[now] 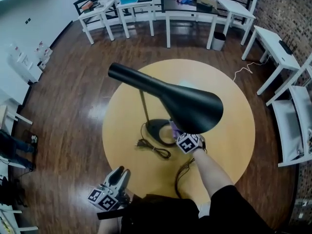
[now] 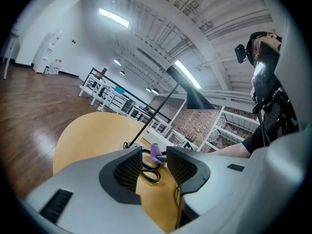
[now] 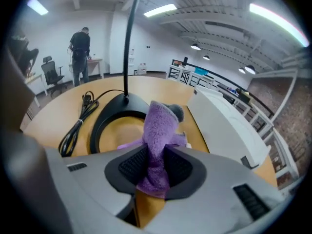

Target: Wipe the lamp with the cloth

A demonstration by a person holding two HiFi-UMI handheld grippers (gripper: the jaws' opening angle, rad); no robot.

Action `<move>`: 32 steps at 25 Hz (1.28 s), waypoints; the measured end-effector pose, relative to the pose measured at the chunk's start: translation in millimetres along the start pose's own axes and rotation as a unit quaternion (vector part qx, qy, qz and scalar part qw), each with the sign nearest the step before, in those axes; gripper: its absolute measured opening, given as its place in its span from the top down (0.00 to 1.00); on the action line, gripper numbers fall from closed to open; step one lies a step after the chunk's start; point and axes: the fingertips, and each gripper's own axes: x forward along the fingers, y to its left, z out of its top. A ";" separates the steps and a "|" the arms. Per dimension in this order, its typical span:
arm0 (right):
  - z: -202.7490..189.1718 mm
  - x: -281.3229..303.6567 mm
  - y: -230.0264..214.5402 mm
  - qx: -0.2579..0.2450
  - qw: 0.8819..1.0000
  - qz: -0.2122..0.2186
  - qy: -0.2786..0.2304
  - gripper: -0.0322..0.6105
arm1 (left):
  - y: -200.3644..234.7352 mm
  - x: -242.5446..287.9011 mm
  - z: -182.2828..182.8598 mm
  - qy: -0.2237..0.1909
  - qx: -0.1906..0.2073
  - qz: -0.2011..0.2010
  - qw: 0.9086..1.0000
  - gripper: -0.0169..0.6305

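The round table [image 1: 234, 130] in front of me has a yellow wooden top and stands on a dark wood floor [image 1: 68, 106]. Near its middle sits the lamp's black, ring-shaped base [image 1: 152, 128], its thin stem rising from the far-left part of the ring. On the near side of the base lies the bundled black cord [image 1: 155, 150], plug end to the left. A white boxy thing [image 3: 222, 126] lies on the top to the right of the base.

Black lamp [image 1: 168, 99] on round yellow table [image 1: 229, 145], left claw [image 1: 121, 173] at edge
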 end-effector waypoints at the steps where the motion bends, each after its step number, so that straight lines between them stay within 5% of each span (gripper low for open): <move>1: -1.6 -4.0 0.0 0.020 1.000 0.006 0.000 0.79 | -0.8 -0.3 -0.2 -0.003 0.001 0.002 1.000 0.74; 7: -23.9 -37.0 22.3 0.003 1.000 0.013 -0.015 0.79 | 2.6 12.1 7.6 -0.006 0.002 -0.020 1.000 0.74; 12: 11.7 -52.9 68.8 -0.034 0.999 0.024 -0.035 0.79 | 27.9 28.4 26.2 -0.004 -0.006 -0.068 0.998 0.74; 15: 28.2 -36.5 85.6 -0.035 0.999 0.022 -0.006 0.79 | 54.4 43.9 32.2 0.020 -0.015 -0.111 0.993 0.74; 19: 24.6 7.1 94.8 0.045 0.996 -0.004 0.074 0.79 | 86.8 46.6 63.4 0.046 0.004 -0.166 0.985 0.74; 23: 51.8 17.4 89.3 0.132 0.986 -0.060 0.083 0.79 | 137.7 36.3 94.5 0.069 0.010 -0.173 0.982 0.74; 27: 65.8 14.7 91.6 0.120 0.979 -0.107 0.122 0.80 | 174.5 24.3 113.1 0.079 0.009 -0.170 0.982 0.74; 32: 69.3 19.9 92.6 0.116 0.979 -0.098 0.134 0.79 | 192.6 24.7 130.7 0.060 -0.008 -0.157 0.986 0.74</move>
